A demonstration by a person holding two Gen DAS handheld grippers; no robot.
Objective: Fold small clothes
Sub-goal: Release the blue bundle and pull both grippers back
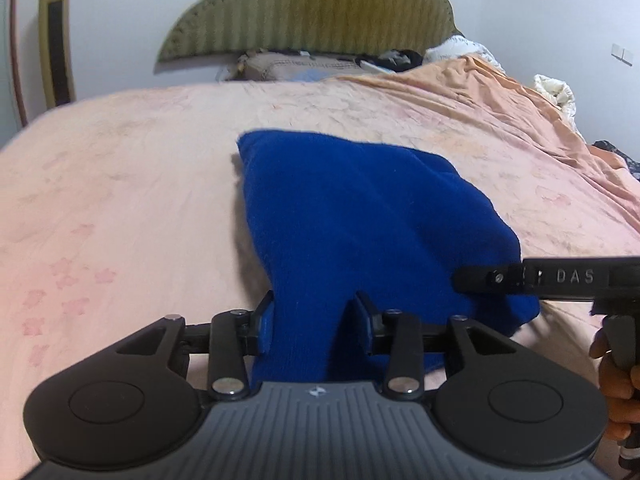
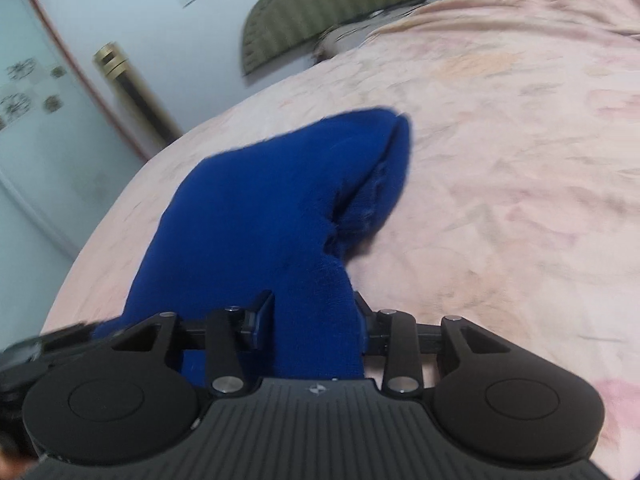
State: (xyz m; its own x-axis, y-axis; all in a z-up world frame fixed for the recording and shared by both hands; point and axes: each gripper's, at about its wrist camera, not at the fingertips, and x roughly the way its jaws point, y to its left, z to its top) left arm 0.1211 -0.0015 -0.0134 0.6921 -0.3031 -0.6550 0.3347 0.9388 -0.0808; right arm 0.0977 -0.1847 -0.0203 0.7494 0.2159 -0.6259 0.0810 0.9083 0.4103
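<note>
Fingers of left gripper pinched on near edge of blue cloth, a bunched fold of it squeezed between both pads. Fingers of right gripper likewise clamped on a thick roll of cloth, lifted off pink bed at near end, far end doubled over and resting toward middle of bed. Right gripper seen from left view at cloth's right near corner, hand on its handle; green headboard against wall past far edge.
</note>
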